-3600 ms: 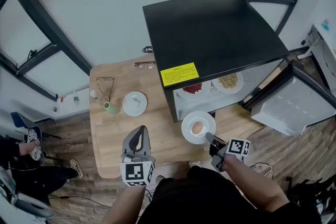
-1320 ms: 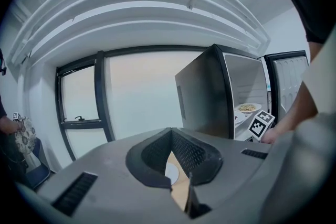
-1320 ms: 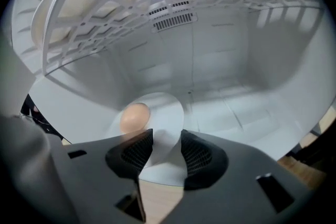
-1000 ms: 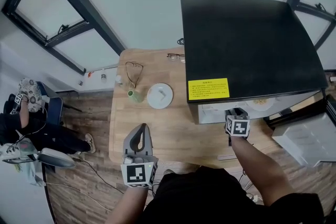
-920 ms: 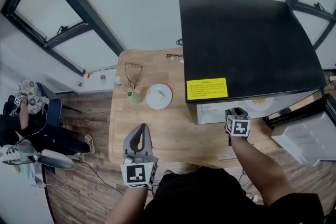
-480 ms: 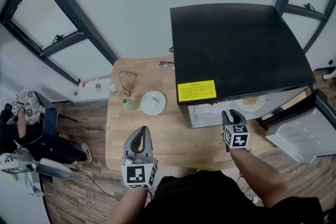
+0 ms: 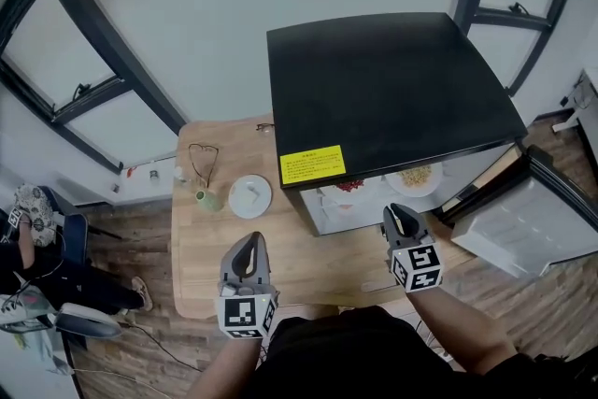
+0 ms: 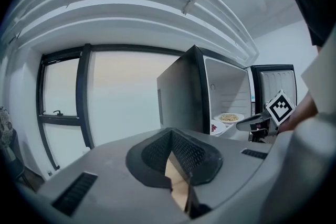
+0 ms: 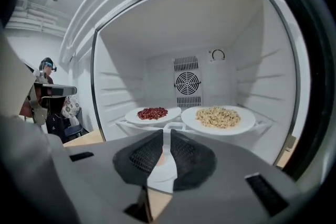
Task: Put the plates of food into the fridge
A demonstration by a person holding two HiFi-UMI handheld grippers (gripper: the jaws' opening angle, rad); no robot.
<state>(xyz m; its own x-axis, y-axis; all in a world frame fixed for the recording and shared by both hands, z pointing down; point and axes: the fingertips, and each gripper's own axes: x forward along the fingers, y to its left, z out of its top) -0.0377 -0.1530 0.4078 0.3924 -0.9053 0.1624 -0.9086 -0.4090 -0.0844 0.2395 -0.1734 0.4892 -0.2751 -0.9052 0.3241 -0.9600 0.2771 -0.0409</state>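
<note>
The black fridge (image 7: 392, 89) stands open on the wooden table (image 7: 210, 248). On its shelf lie a plate of red food (image 9: 153, 113) and a plate of yellow grains (image 9: 218, 117); both also show in the head view, red food (image 7: 348, 186) and yellow grains (image 7: 416, 176). Lower down, a third white plate (image 9: 160, 173) with something pale orange shows through my jaws. My right gripper (image 7: 392, 208) hovers before the opening. Its jaws have just been closing to a narrow slit, with nothing between them (image 9: 164, 134). My left gripper (image 7: 250, 238) is shut and empty over the table's near edge.
A white plate (image 7: 249, 196) holding a pale item, a small green cup (image 7: 205, 199) and two pairs of glasses (image 7: 203, 159) lie on the table's left half. The fridge door (image 7: 523, 220) hangs open at right. A seated person is at far left.
The right gripper, which carried the egg plate earlier, has drawn back out of the fridge and risen, empty. The left gripper drifted a little. The head view has swung.
</note>
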